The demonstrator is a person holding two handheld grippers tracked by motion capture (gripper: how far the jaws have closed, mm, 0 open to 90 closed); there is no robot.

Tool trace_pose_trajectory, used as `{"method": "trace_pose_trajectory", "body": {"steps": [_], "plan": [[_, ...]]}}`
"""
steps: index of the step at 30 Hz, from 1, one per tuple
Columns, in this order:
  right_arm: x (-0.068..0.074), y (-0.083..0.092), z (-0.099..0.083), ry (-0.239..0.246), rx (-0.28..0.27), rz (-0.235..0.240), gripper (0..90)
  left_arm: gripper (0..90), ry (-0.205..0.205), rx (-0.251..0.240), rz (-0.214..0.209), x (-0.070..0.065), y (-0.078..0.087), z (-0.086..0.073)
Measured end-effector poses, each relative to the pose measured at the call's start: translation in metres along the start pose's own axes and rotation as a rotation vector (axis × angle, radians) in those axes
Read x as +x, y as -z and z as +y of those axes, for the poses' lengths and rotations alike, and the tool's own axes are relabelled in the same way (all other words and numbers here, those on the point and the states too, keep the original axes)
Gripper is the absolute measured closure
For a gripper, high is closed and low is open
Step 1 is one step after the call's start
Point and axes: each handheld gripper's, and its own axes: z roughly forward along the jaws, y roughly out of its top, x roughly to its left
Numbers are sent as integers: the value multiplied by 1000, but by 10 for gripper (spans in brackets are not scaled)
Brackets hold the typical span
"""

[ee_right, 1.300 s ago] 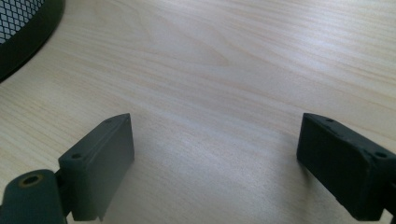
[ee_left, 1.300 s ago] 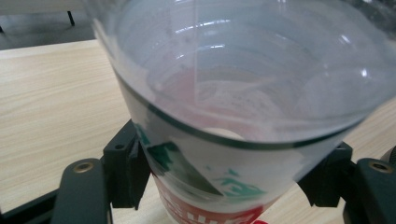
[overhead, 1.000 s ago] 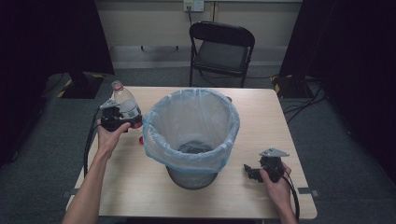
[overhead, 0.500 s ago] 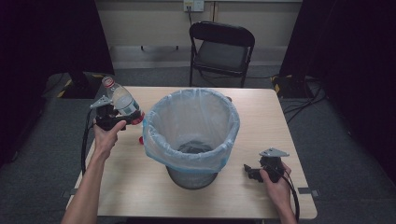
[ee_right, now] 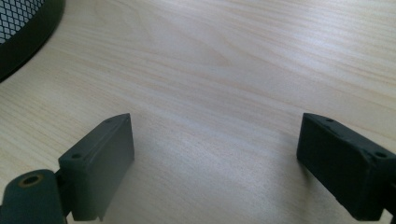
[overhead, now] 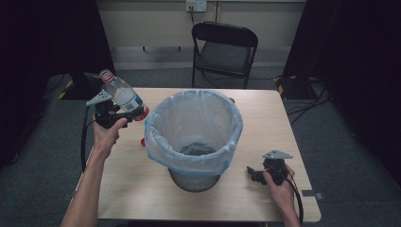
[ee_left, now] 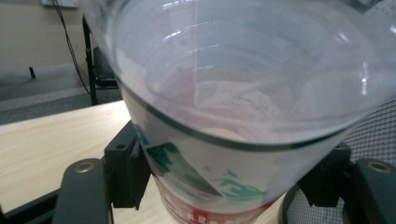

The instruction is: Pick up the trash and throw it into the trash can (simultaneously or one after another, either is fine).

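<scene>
Resting low on the desk near the person, the right tool sits with jaws wide apart, holding nothing. Farther off, the left tool clamps a clear plastic bottle by its lower body, tilted, red cap outward, just beside the lined waste bin. The grip sits near the base, so the bottle could pivot, strike the rim and fall outside.

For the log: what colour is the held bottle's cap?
Red, on the clear bottle; the cap shows best in the high view.
</scene>
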Motion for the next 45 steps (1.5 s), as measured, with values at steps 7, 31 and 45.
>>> {"method": "trace_pose_trajectory", "body": {"steps": [7,31,45], "plan": [[0,0,0,2,-1,0,101,301,8,-18,-13,-1,-1,9],[0,0,0,0,0,0,101,302,-26,-123,-66,-18,16,46],[0,0,0,0,0,0,101,301,-53,-193,-118,-39,28,72]]}}
